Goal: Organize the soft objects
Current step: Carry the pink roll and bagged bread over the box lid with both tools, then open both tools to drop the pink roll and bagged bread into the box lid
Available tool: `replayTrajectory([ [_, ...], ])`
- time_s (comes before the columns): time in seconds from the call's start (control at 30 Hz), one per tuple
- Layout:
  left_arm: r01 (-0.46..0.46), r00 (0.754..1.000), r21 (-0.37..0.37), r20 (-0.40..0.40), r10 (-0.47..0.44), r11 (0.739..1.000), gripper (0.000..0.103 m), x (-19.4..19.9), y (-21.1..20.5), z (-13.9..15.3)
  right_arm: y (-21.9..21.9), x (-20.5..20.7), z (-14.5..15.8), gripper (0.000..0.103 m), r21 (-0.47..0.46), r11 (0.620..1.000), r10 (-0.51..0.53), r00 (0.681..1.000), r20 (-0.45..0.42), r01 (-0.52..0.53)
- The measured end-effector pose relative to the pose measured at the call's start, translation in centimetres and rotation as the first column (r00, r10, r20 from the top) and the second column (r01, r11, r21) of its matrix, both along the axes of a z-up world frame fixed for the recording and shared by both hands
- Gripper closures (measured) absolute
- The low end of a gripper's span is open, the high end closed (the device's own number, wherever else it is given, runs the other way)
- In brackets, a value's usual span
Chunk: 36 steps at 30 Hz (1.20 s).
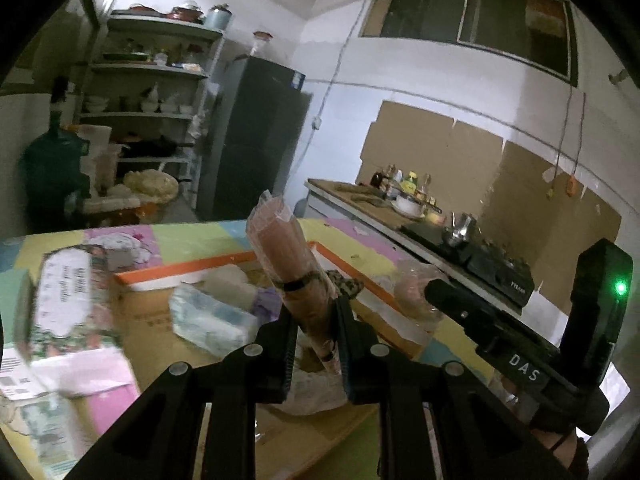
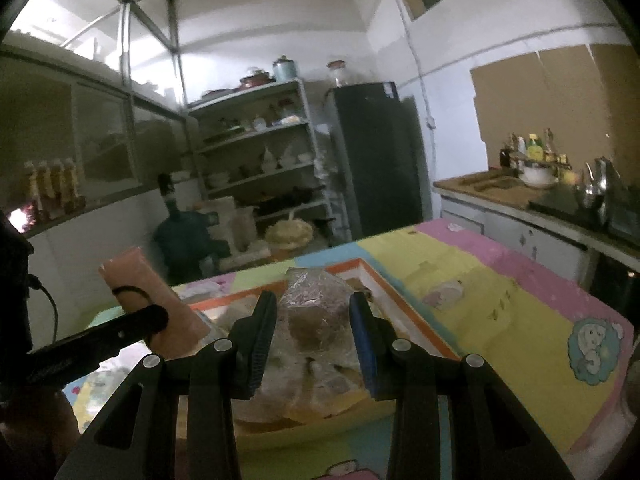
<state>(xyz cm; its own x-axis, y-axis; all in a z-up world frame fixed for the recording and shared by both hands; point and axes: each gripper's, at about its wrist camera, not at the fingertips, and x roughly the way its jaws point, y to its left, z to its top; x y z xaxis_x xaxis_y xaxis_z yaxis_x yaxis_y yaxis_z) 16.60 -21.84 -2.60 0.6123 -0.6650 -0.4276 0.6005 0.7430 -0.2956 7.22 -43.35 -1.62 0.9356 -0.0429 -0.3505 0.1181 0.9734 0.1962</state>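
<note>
My left gripper (image 1: 314, 312) is shut on a pink rolled cloth in clear wrap (image 1: 290, 264), held upright above the cardboard box (image 1: 224, 266) with the orange rim. The roll also shows in the right wrist view (image 2: 156, 300). My right gripper (image 2: 314, 312) is shut on a clear plastic bag of brown soft stuff (image 2: 316, 316), held over the same box (image 2: 400, 300). In the left wrist view the right gripper (image 1: 436, 292) shows with the bag (image 1: 412, 292). A pale blue tissue pack (image 1: 212, 316) lies in the box.
A patterned packet (image 1: 68, 300) and a pink pack (image 1: 108, 384) lie at the left on the pastel mat table (image 2: 520, 320). A counter with a stove and kettle (image 1: 460, 232) runs on the right. A shelf rack (image 2: 260, 152) and a dark fridge (image 2: 380, 156) stand behind.
</note>
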Motion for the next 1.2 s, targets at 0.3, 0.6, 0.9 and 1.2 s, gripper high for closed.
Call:
replayTrajectory([
  [0.3,0.026,0.998,0.053,-0.057,-0.023,0.998,0.084,1.4,-2.6,-1.9,-2.1,2.5,-2.6,0.064,0.032,0.999,-0.017,0.998,-0.068,0.019],
  [0.6,0.036,0.991,0.093,-0.133,-0.023,0.995,0.084,2.9,-4.0,-3.5,-2.9,4.2,-3.8,0.064,0.042,0.999,-0.006,0.993,-0.12,0.011],
  [0.9,0.026,0.979,0.027,-0.202,-0.02,0.999,0.061,3.8,-2.7,-3.9,-3.0,4.9,-4.6,0.061,0.032,0.999,0.014,0.989,-0.15,-0.01],
  [1.2,-0.005,0.992,-0.04,-0.125,0.0,0.999,0.031,1.5,-1.0,-1.7,-3.5,3.4,-3.7,0.044,0.09,0.996,0.004,0.995,-0.096,0.005],
])
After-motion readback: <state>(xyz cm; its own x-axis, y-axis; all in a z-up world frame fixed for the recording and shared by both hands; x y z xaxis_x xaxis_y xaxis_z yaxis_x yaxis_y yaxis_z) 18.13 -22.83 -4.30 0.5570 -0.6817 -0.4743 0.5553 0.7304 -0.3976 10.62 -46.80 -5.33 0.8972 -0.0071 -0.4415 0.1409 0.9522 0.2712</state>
